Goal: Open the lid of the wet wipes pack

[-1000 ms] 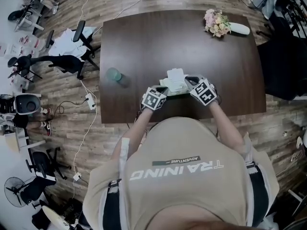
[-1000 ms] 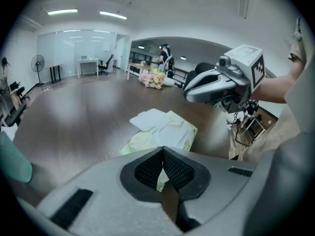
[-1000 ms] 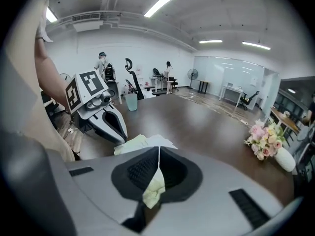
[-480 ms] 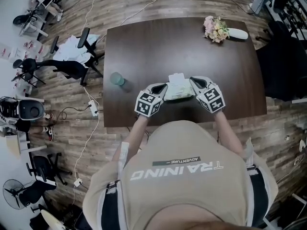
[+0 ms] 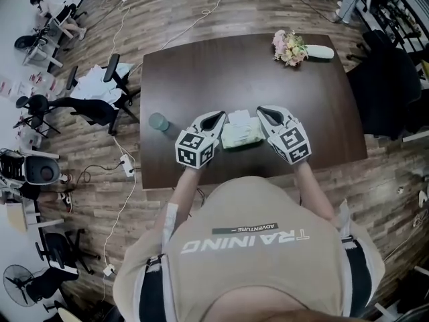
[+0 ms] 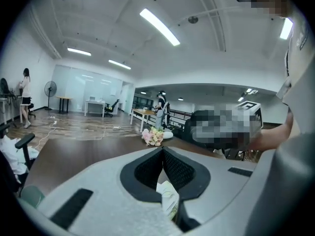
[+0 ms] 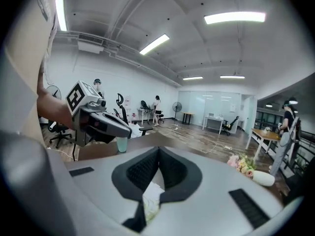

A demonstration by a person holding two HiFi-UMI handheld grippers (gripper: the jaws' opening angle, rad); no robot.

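The wet wipes pack [image 5: 241, 133], pale green with a white lid patch on top, hangs between the two grippers above the dark table [image 5: 221, 66]. My left gripper [image 5: 220, 116] grips its left edge, and my right gripper [image 5: 261, 111] grips its right edge. In the left gripper view the jaws [image 6: 162, 151] meet at the tips, with a fold of the pack [image 6: 169, 201] pinched between the pads. The right gripper view shows the same: the gripper [image 7: 158, 149] is shut, with the pack's edge [image 7: 149, 200] caught low between the pads. The lid's state is hidden.
A teal cup [image 5: 159, 121] stands near the table's left edge. A flower bunch with a white vase [image 5: 289, 47] lies at the far right corner. Office chairs [image 5: 100, 89] and cables are on the wooden floor to the left. People stand far off.
Both grippers have risen together with the pack between them, lifting it off the table, and now point closer to level.
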